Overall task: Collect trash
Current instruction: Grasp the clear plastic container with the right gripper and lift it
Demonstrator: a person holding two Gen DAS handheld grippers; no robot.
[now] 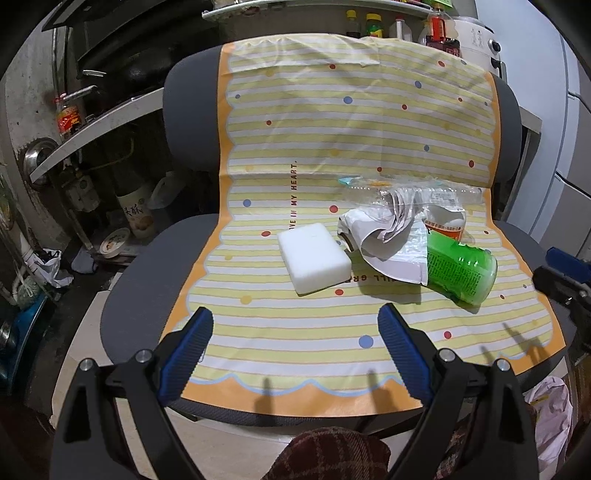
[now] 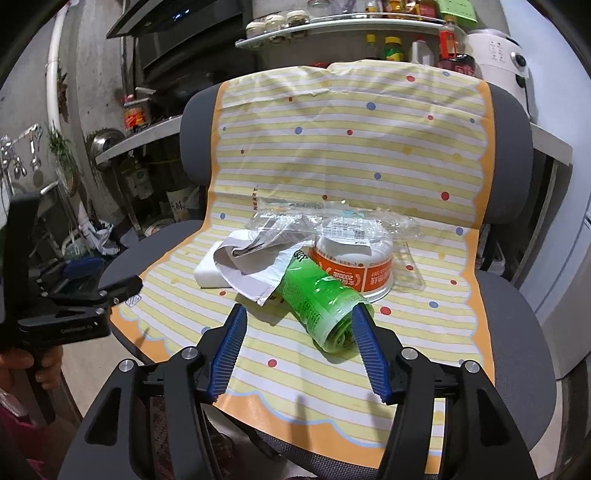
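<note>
Front edge of striped mat (image 1: 295, 343): bare, open to approach; mat's left edge clear beside white foam block (image 1: 314, 258); right-centre crowded: green bottle (image 1: 460, 271), crumpled paper (image 1: 384, 240), orange-labelled tub (image 2: 354, 269), clear wrapper (image 2: 332, 221) heaped, touching; chair backrest (image 1: 177, 110) closes the rear.

Home kitchen, cramped and well used. Curved glass shelf (image 2: 332, 27) carrying lidded jars and sauce bottles along the back wall; white electric rice cooker (image 2: 498, 55) standing at right; dark range hood (image 2: 166, 18) hanging over a black wok (image 1: 144, 70) at left; grey upholstered office chair (image 1: 184, 96), draped in a yellow-striped dotted plastic sheet (image 1: 351, 129), serving as the work surface.
</note>
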